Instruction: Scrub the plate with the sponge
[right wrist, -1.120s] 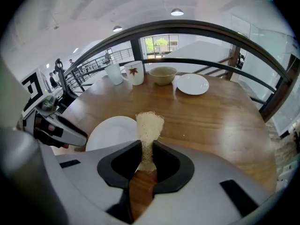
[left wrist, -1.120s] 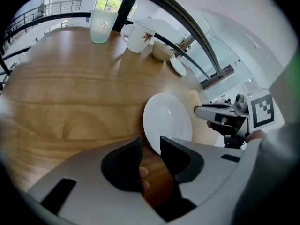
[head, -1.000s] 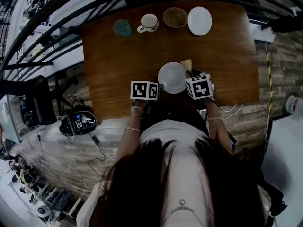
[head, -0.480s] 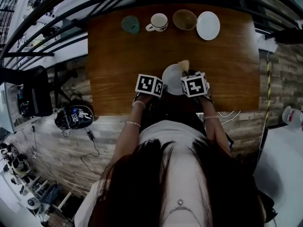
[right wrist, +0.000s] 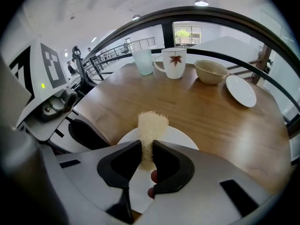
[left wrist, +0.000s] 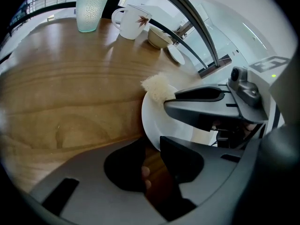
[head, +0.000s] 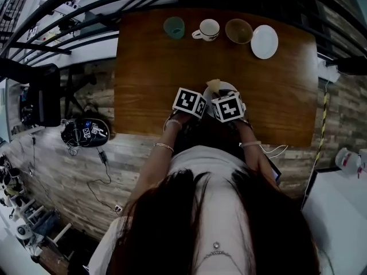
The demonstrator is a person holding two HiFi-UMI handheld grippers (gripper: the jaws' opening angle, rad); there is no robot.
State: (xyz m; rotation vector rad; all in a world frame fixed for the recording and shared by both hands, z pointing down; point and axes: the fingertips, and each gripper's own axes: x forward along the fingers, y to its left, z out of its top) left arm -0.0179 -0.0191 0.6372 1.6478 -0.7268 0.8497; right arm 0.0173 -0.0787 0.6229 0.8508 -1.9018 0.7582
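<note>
The only markings on show are the black-and-white squares on the left cube (head: 190,103) and the right cube (head: 227,107), and a red-brown leaf (right wrist: 177,59) printed on the white mug (head: 207,30). The mug stands in a row along the far edge of a brown wooden table (head: 155,67), between a pale green tumbler (head: 174,27) and a beige bowl (head: 238,31), with a small white saucer (head: 264,41) at the right end. Around the table are a wood-plank floor (head: 74,176), a black curved railing (left wrist: 194,27) and a dark bag (head: 85,133) with cables. The white plate (right wrist: 176,137) lies towards the table's near edge. The right gripper (right wrist: 146,146) is clamped on the pale yellow sponge (right wrist: 151,123), which stands upright over the plate's far part. The left gripper (left wrist: 151,144) has its jaws a narrow gap apart, bare wood showing between them and the tips at the plate's rim; whether they touch it is unclear. Compared with a second ago, the right cube has slid leftward to just beside the left one, and the sponge has crossed from the plate's far right edge to its far left.
</note>
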